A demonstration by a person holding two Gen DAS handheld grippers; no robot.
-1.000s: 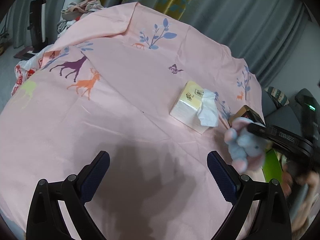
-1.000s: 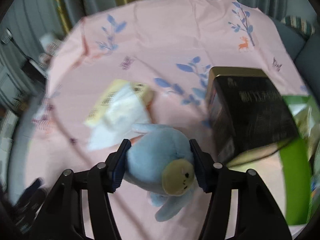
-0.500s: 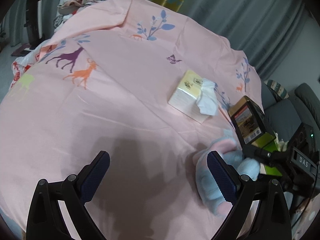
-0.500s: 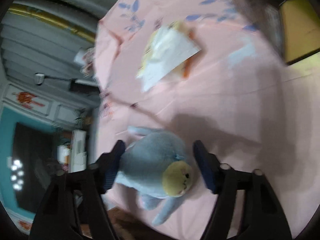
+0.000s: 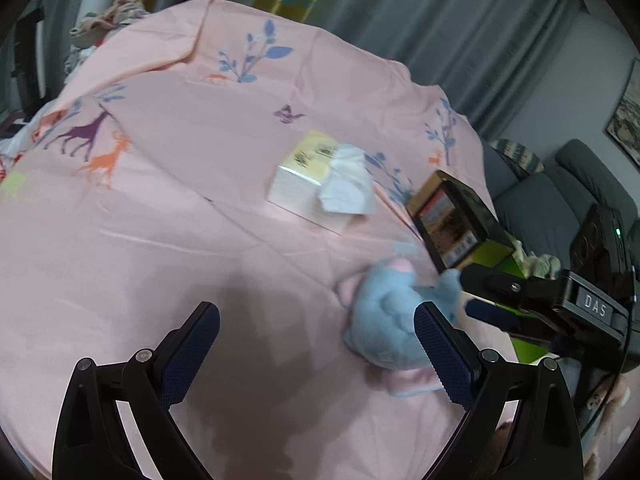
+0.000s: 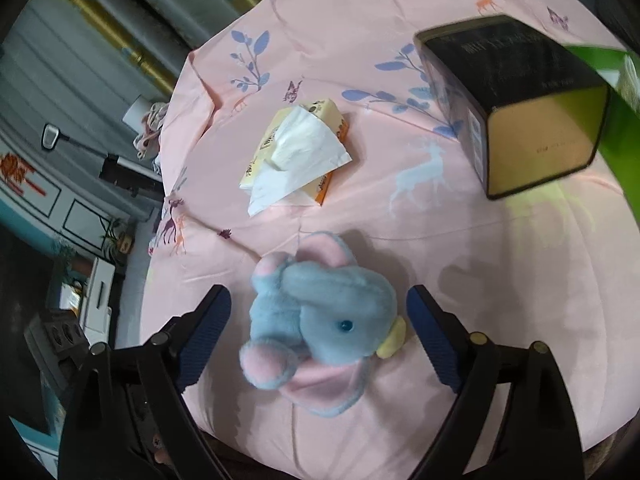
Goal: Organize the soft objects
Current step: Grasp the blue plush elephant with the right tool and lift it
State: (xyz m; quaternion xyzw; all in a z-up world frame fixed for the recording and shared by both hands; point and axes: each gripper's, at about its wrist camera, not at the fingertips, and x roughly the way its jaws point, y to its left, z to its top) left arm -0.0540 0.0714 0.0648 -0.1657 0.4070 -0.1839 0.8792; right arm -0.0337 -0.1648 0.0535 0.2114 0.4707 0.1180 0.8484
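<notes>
The plush elephant (image 6: 320,320) lies on its side on the pink cloth (image 6: 500,280) covering the desk, on the near side of the tissue pack (image 6: 296,152), with the dark tin box (image 6: 516,92) well apart from it on the opposite flank.

Handling: the toy appears light, soft and compressible. It should deform under pressure without slipping, and is not fragile. Recommended hold: across the rounded grey body, not the thin pink ear or the foot.

The right hand-held gripper (image 6: 318,328) stands with jaws spread wide on either side of the elephant, touching nothing. The left hand-held gripper (image 5: 316,356) is likewise spread and empty.

Change from one second ago: the right jaws then clamped the elephant above the cloth; it has since been set down and released. The left hand-held gripper is unchanged.
</notes>
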